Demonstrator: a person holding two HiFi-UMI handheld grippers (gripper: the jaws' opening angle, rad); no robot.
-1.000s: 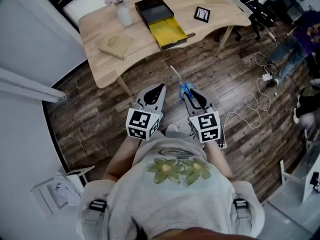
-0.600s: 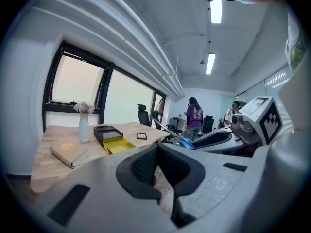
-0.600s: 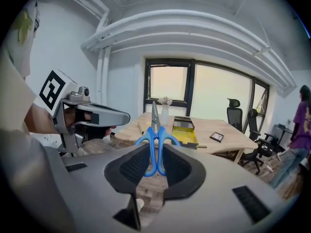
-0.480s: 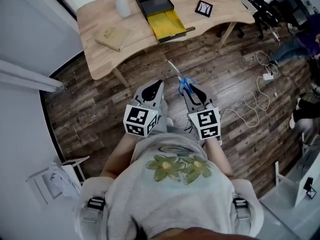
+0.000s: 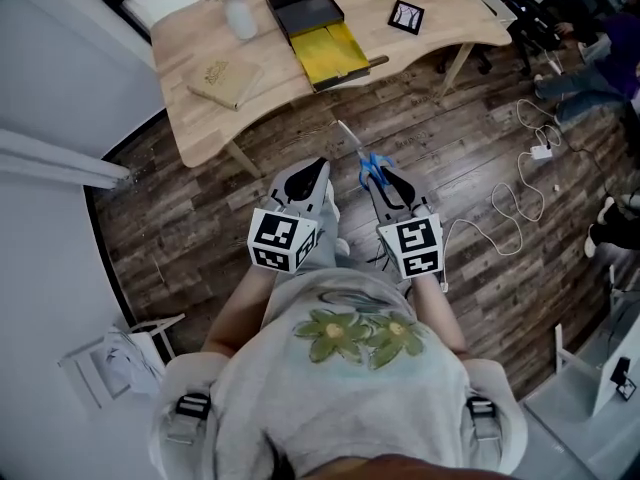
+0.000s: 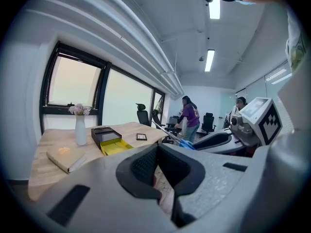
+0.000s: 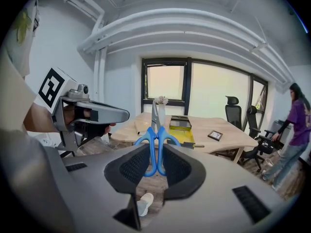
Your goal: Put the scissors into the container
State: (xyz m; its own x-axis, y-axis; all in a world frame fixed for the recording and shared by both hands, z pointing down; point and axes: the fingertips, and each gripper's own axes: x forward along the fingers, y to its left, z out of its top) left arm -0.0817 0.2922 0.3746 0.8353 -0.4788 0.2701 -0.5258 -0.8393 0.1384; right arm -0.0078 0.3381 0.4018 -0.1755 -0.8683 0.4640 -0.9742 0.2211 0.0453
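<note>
Carrying the scissors (image 7: 156, 139) toward the bench (image 5: 200, 33) is, we judge, the step in hand. Our right gripper (image 7: 156, 165) is clamped on the blue handles with the blades pointing up and away from us. In the head view the scissors hang over the wooden floor (image 5: 200, 203), well apart from the bench. Our left gripper (image 6: 156, 171) sits just beside the right one, its jaws drawn together on nothing. The container (image 5: 322, 36), a black box with a yellow part lying open toward us, rests on the bench between a vase (image 5: 238, 16) and a small framed card (image 5: 406, 16). Nothing is in it yet that we can see. Next we would need to close the gap to the bench, bring the scissors over the open container, lower them in and only then spread the right jaws
</note>
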